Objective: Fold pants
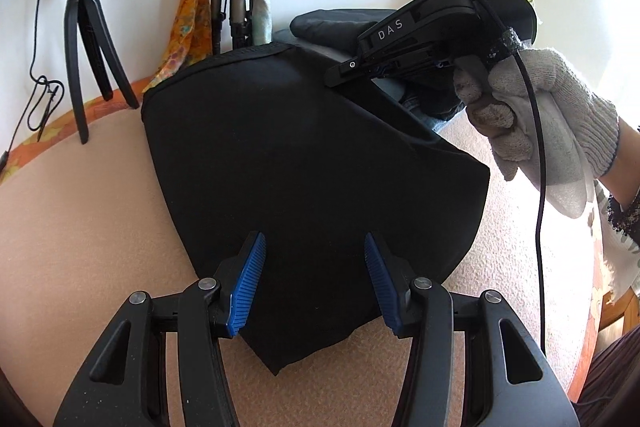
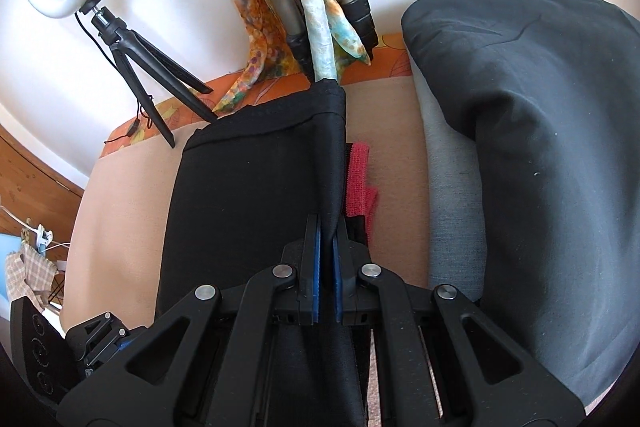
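**Left wrist view: black pants part-folded, one edge pinched and lifted**

Left wrist view takes the black pants as its landmark: they lie as a compact dark panel on the peach bed cover, apparently doubled over already. To the left of the pants, at the back, a small black tripod stands against the wall. Directly over the near part of the pants hovers the left gripper, its blue pads spread apart with nothing between them, so it is released and holds no cloth. At the pants' far right edge the right gripper, carried by a gloved hand, meets the fabric where a fold rises off the bed.

Right wrist view confirms that grip: the right gripper is clenched on a raised ridge of the pants, cloth sandwiched between its nearly closed pads. Just right of the pants a red strap lies on the cover, and further right sits a stack of dark folded clothes.

By my reading the task is midway. The legs seem laid together and the length shortened; what remains is carrying the pinched edge across, letting go, and smoothing the bundle.
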### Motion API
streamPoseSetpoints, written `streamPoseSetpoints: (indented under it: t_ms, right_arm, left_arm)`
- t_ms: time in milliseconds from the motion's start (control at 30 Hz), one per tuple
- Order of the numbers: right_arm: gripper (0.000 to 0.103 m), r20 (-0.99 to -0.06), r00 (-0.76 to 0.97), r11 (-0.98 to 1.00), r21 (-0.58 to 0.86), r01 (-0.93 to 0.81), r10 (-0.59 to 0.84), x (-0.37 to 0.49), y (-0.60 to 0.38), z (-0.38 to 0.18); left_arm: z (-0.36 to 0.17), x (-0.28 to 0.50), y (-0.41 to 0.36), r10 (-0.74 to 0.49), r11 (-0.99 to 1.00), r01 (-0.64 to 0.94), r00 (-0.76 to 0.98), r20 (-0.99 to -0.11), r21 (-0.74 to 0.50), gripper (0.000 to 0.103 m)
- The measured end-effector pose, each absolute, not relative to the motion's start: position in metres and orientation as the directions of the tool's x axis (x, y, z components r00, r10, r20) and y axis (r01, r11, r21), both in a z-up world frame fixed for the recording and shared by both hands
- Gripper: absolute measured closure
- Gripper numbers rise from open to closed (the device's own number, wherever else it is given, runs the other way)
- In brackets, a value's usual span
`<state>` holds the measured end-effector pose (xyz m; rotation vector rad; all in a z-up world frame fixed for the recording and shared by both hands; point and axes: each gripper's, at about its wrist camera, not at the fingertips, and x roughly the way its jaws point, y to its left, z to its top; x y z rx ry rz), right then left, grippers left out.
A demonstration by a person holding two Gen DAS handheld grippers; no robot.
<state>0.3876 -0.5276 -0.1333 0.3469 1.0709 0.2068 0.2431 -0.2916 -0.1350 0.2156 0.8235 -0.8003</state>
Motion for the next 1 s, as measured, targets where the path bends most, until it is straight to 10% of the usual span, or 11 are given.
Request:
streamPoseSetpoints:
  t_ms: [500,1000]
  right_arm:
    - [0.046,-0.852,0.404,0.935,0.355,-0.023,0.333,0.369,-0.529,-0.130]
    - [0.042,-0.838,0.299,0.880,0.475,-0.011,0.456,0.365,-0.536,-0.154]
  left_arm:
    - [-0.112,0.272,-0.242,-0.627,0.735,0.581,0.388,-0.676,-0.349,0.045]
    - [-0.154,0.334,-0.222,-0.754,0.656,0.315,0.221,-0.618,-0.686,0.045]
